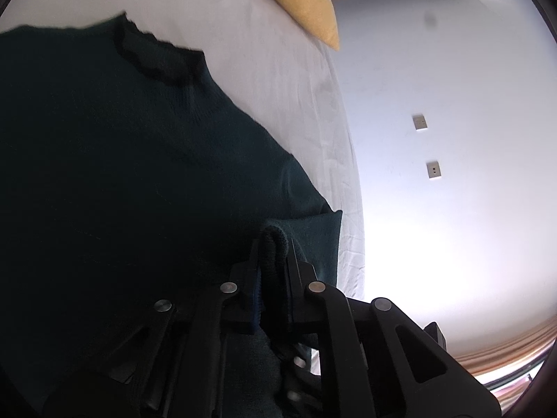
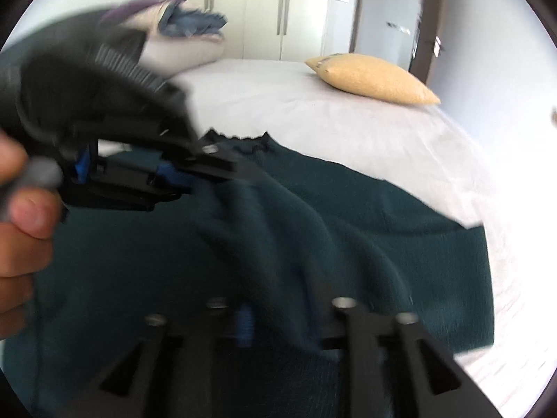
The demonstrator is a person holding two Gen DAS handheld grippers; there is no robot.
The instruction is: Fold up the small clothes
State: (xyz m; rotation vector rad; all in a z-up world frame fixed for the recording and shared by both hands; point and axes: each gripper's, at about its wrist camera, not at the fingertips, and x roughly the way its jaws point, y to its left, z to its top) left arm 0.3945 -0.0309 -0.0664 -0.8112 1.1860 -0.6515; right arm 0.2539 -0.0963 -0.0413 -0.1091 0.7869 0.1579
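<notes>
While the bed (image 2: 313, 111) with its white sheet takes up most of both views, the dark green knit sweater (image 2: 348, 216) lies spread across it, ruffled collar (image 1: 156, 59) toward the far end. Mustard yellow cushion (image 2: 372, 78) sits on the sheet well beyond the collar; a pile of clothes (image 2: 188, 31) sits at the far left corner, in front of white wardrobe doors (image 2: 264, 7). Left gripper (image 1: 275, 250) pinches a fold of the sweater's ribbed edge (image 1: 276, 244), fabric bunched between its pressed-in fingers, near the bed's side. Right wrist view is motion-blurred: right gripper (image 2: 278, 320) has sweater fabric draped up between its fingers and appears clamped on it. Same view shows the left gripper (image 2: 222, 160) above the sweater near the collar, the person's left hand (image 2: 21, 216) on its handle.
</notes>
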